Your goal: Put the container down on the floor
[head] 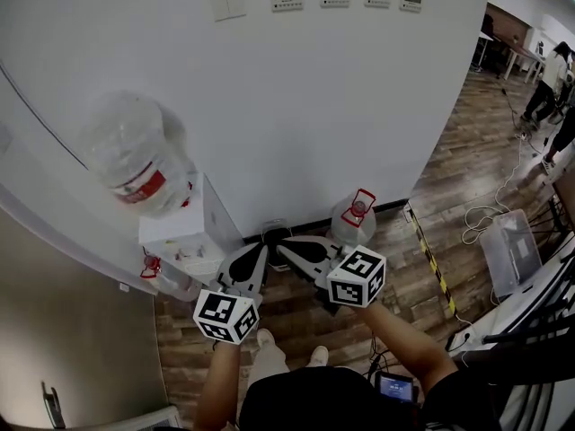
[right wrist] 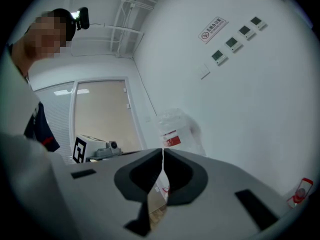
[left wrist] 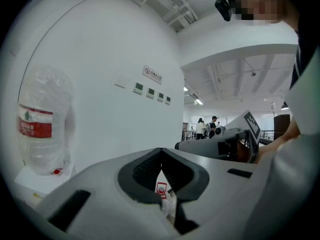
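A clear water container (head: 353, 218) with a red cap and handle stands upright on the wooden floor against the white wall. It shows small in the right gripper view, the container (right wrist: 300, 193) low at the right, and in the left gripper view as a red cap (left wrist: 161, 189) below the jaws. My left gripper (head: 263, 246) and right gripper (head: 281, 245) hover side by side above the floor, left of the container and apart from it. Both are shut with nothing between the jaws, left gripper (left wrist: 161, 151) and right gripper (right wrist: 163, 151) alike.
A white water dispenser (head: 193, 232) carrying an inverted clear bottle (head: 135, 164) with a red label stands at the left wall. A yellow-black floor strip (head: 431, 259), cables and a clear plastic box (head: 508, 250) lie to the right. People (head: 548, 79) stand far back.
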